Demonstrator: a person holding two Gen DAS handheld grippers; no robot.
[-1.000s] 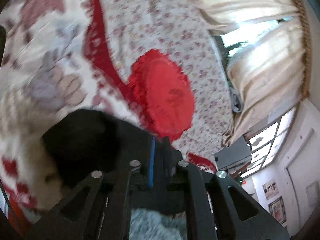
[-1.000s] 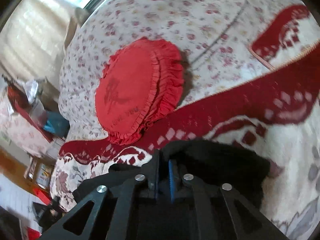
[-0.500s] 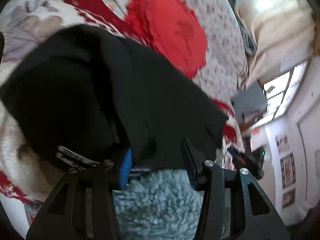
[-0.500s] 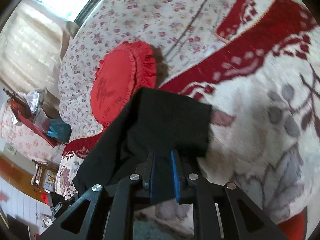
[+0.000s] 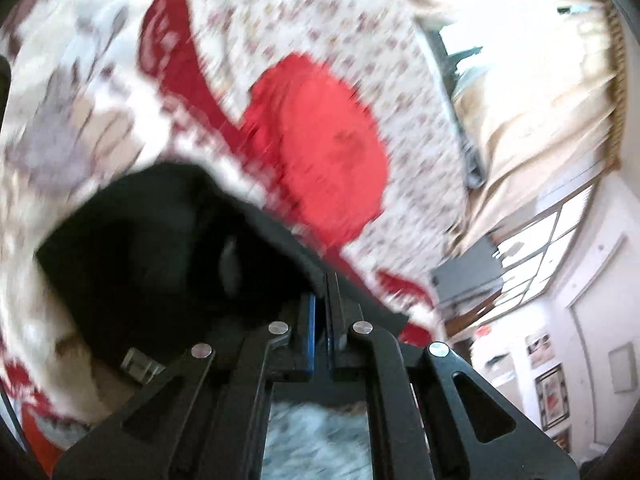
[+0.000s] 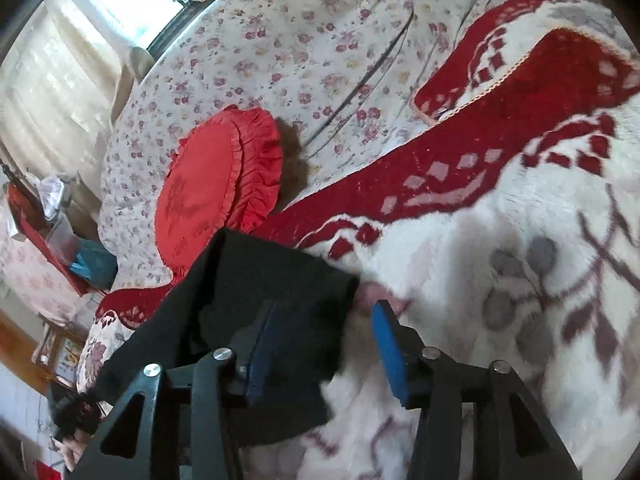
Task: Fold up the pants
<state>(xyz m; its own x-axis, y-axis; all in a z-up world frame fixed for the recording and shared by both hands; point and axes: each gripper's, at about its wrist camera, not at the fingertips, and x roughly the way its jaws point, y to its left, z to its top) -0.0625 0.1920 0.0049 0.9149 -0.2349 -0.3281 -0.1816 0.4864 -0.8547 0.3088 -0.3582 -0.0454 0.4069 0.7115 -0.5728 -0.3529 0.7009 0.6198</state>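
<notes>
Left claw [image 5: 320, 320]: the two blue-padded fingers stand together with almost no gap. Black cloth of the pants [image 5: 160, 248] lies right against the fingertips, but motion blur hides whether any fabric is pinched between the pads; cannot tell. The pants form a dark heap to the left of and beyond this claw, resting on the white and red patterned blanket [image 5: 80, 112]. A small grey tag or label shows at the near edge of the heap. Pale fluffy fabric fills the gap beneath the claw frame.

Right claw [image 6: 324, 344]: jaws apart and opening. The left pad lies against the black pants [image 6: 256, 292]; the right pad [image 6: 388, 356] stands clear over the blanket [image 6: 520, 280]. A corner of the pants lies between the fingers, not pressed by both pads. The garment is a folded dark slab running from the claw toward the lower left of the view, lying on the blanket.

Surroundings: a round red frilled cushion [image 6: 216, 192] sits just beyond the pants on the floral bedsheet [image 6: 312, 40]. Cream curtains [image 5: 540, 112] hang at a bright window behind the bed
</notes>
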